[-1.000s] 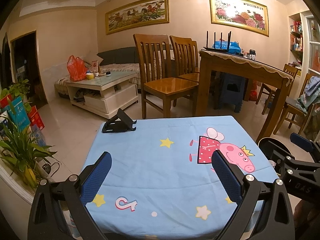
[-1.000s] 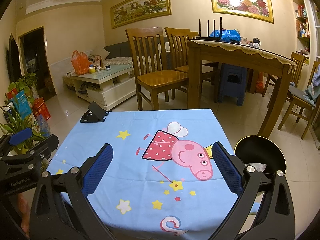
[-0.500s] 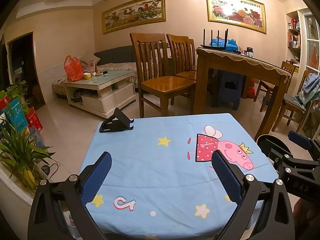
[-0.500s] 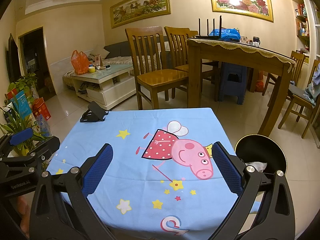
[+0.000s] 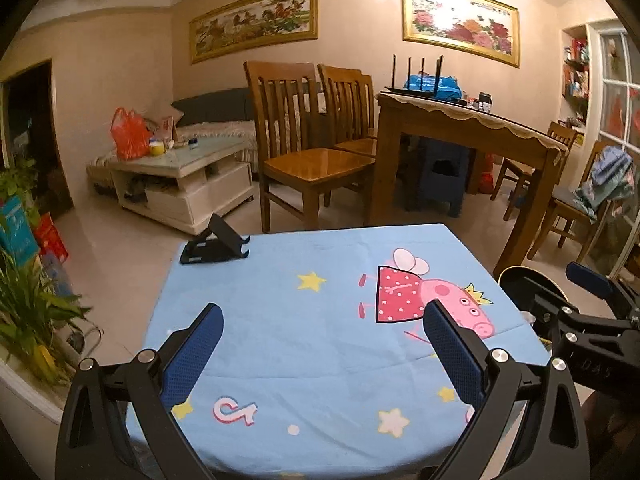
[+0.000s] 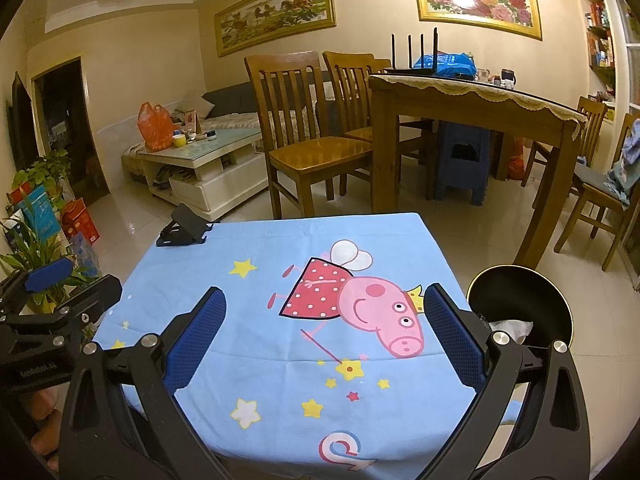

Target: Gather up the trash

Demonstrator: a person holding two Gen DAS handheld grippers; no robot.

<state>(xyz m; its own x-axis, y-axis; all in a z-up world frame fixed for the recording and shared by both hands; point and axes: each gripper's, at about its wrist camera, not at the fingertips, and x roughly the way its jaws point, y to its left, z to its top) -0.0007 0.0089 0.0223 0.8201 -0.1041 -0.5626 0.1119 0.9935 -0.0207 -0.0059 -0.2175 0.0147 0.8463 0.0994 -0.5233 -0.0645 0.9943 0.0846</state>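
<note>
While you hold both tools low over the near edge of the bench point(image 5: 304, 360), the left gripper point(image 5: 322, 340) has its blue-padded jaws spread wide with nothing between them, and the right gripper point(image 6: 324, 322) is just as wide and just as empty. The bench carries a light blue cartoon cloth point(image 6: 280, 320) with a pink pig print and stars. A black folding phone stand point(image 5: 214, 242) sits on the cloth at the far left corner, well apart from both grippers. The trash bin point(image 6: 520, 304), black and round with a thin gold rim, stands on the floor just beside the bench's right edge; in the right wrist view a crumpled pale piece of trash point(image 6: 510, 326) lies inside it, partly hidden by the right finger. In the left wrist view the bin point(image 5: 524, 284) shows only partly behind the right gripper's frame. No loose trash shows on the cloth in either view. Beyond the bench stand wooden chairs point(image 5: 304, 152), a wooden dining table point(image 5: 460, 128) with a lace-edged cover, and a white coffee table point(image 5: 180, 176) with an orange bag point(image 5: 128, 134) on it. Potted plants point(image 5: 28, 312) line the left side.
</note>
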